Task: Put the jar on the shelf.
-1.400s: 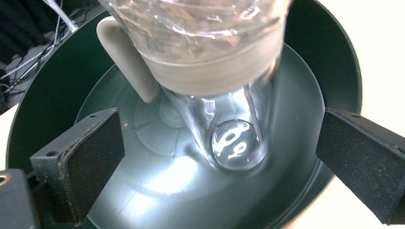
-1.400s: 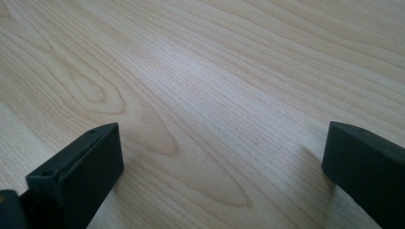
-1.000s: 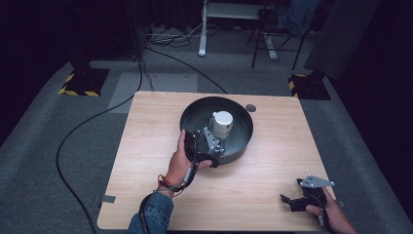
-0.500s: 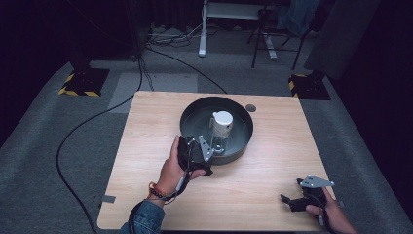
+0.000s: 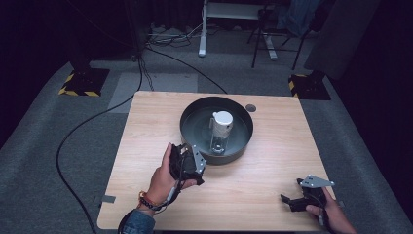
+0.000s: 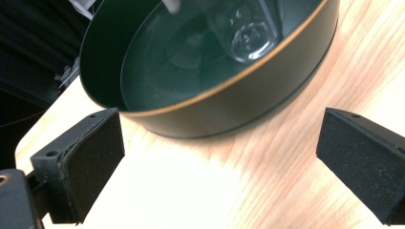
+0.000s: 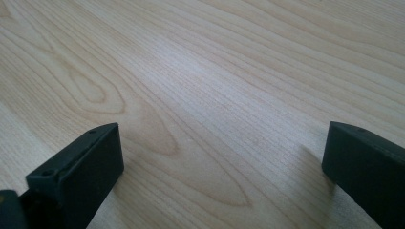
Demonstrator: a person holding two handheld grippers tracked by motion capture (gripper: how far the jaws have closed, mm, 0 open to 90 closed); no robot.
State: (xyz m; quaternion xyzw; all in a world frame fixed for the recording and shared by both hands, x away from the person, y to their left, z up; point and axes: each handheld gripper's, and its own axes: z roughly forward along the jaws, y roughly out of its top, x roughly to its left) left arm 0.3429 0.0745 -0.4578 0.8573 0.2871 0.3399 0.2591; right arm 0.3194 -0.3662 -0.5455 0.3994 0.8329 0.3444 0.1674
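Left gripper [image 5: 187,163]: is hovering just beside the near-left wall of the dark round pan [image 5: 191,127], jaws spread wide with nothing between them; in the left gripper view the black pads [image 6: 98,152] are framing the pan's outer wall [image 6: 267,90] and bare wood.

What has changed: a second ago this gripper was reaching over the pan's near rim close to the bottle; half a second ago it was already sliding back; now it is sitting off the rim on the near-left, over the table [image 5: 146,146].

Bottle [image 5: 220,131]: a clear bottle with a white cap is lying inside the pan, cap toward the far side, clear base toward the near wall; from the left gripper view its transparent base [image 6: 248,33] is resting on the pan floor.

Right gripper [image 5: 304,197]: is parked at the near-right corner of the table, well apart from the pan, jaws standing wide apart over bare wood [image 7: 215,95]; it has not moved over the last second.

What it means: I am judging that the bottle has just been let go into the pan and the left hand is retreating, so the placing looks finished.

Risk: the bottle is lying on its side and could roll within the pan.
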